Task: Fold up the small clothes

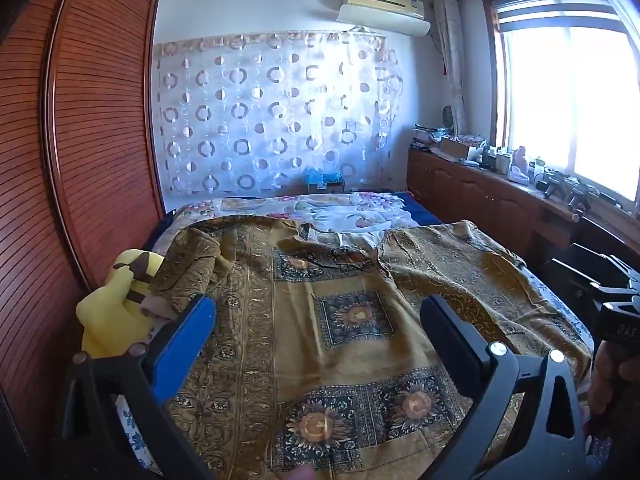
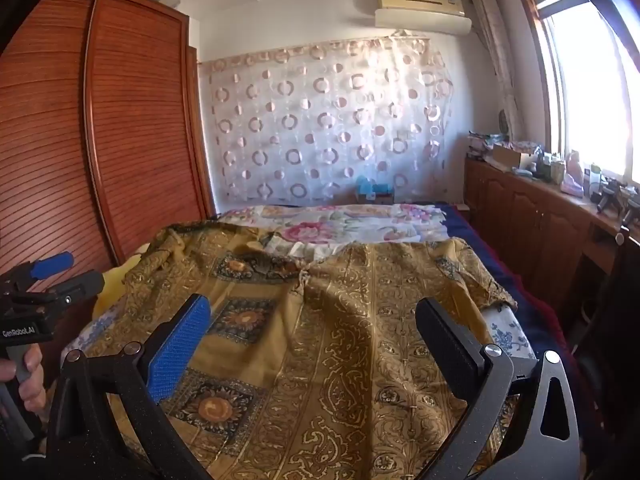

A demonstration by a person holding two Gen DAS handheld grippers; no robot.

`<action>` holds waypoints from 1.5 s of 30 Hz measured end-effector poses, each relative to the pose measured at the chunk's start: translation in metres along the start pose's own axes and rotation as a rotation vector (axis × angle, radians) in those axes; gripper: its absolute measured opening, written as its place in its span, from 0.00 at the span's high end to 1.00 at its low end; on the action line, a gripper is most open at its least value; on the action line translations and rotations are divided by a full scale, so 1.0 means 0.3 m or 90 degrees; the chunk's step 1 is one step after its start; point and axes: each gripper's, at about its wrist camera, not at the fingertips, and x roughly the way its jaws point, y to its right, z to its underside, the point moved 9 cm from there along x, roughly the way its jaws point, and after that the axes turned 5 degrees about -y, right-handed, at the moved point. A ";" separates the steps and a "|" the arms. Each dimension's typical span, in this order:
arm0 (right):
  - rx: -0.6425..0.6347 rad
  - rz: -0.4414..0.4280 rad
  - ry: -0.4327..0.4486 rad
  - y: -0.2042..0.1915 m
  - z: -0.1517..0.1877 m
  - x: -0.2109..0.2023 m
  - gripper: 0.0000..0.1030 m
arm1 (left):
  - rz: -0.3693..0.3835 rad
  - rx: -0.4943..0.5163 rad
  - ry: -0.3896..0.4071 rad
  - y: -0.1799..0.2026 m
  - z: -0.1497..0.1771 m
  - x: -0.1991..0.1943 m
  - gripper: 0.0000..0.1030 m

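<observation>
A golden-brown patterned garment (image 1: 352,264) with dark sunflower squares lies spread over the bed, its collar toward the far end. My left gripper (image 1: 320,312) hovers open above its near left part, with nothing between the blue pad (image 1: 188,344) and the black pad. My right gripper (image 2: 316,306) hangs open over the garment's (image 2: 360,360) right half, also with nothing in it. Each gripper shows at the edge of the other's view: the right gripper (image 1: 596,280) at the right edge, the left gripper (image 2: 68,274) at the left edge with a hand on its handle.
A yellow plush toy (image 1: 116,312) sits at the bed's left edge beside the wooden wardrobe (image 1: 88,128). A floral sheet (image 1: 344,208) covers the far end of the bed. A low wooden cabinet (image 1: 480,196) with clutter runs under the window on the right.
</observation>
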 end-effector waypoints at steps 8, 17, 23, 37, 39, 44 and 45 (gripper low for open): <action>0.002 0.000 0.012 -0.015 -0.002 -0.007 0.00 | -0.010 0.008 0.006 -0.017 -0.004 0.002 0.00; 0.001 0.002 0.012 -0.032 -0.001 -0.011 0.00 | -0.015 0.010 0.007 0.002 -0.006 -0.024 0.00; 0.001 0.003 0.014 -0.041 0.000 -0.013 0.00 | -0.016 0.011 0.008 0.002 -0.008 -0.026 0.00; -0.002 0.004 0.016 -0.058 0.004 -0.012 0.00 | -0.017 0.012 0.009 0.001 -0.011 -0.030 0.00; -0.001 0.004 0.015 -0.060 0.005 -0.011 0.00 | -0.016 0.012 0.010 0.000 -0.012 -0.031 0.00; -0.002 0.004 0.016 -0.067 0.005 -0.013 0.00 | -0.016 0.013 0.011 -0.004 -0.018 -0.036 0.00; -0.002 0.004 0.016 -0.069 0.005 -0.013 0.00 | -0.016 0.013 0.011 -0.004 -0.020 -0.037 0.00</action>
